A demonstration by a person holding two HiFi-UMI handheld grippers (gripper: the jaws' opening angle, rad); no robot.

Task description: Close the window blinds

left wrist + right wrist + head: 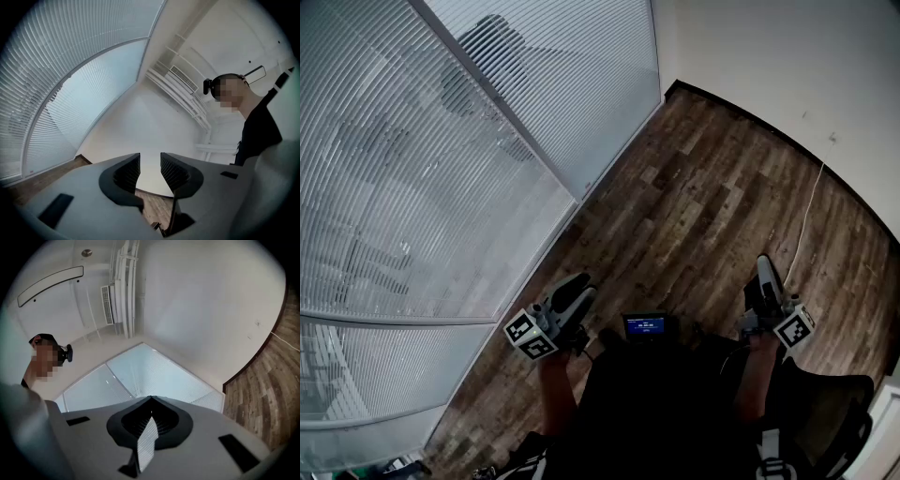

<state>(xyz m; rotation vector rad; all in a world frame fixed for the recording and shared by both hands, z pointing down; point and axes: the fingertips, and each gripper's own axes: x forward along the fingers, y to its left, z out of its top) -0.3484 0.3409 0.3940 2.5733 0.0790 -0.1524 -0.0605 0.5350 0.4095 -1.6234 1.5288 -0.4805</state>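
The window blinds (441,187) are filling the upper left of the head view, with pale horizontal slats hanging across tall glass panels. Dim shapes are showing through the slats, so light is getting past them. A second banded section is running along the lower left edge.

The left gripper (581,286) is sitting low and left of centre, well apart from the blinds and pointing up toward them over the wooden floor (712,187). In the left gripper view its two dark ribbed jaws are standing a narrow gap apart, gripping nothing. Only the white wall and a strip of floor are showing between them, and the blinds are curving across the upper left of that view.

The right gripper (764,262) is resting at the lower right, also over bare floor and farther from the blinds. In its own view the jaws are pressed together at a point, with nothing held, and the blinds are lying as a pale wedge in the middle distance just above them.

Between the two tools, at the bottom centre, a small lit screen (645,325) is glowing above the person's dark clothing. A thin white cable (806,216) is trailing down the floor at the right, near the white wall (769,56).
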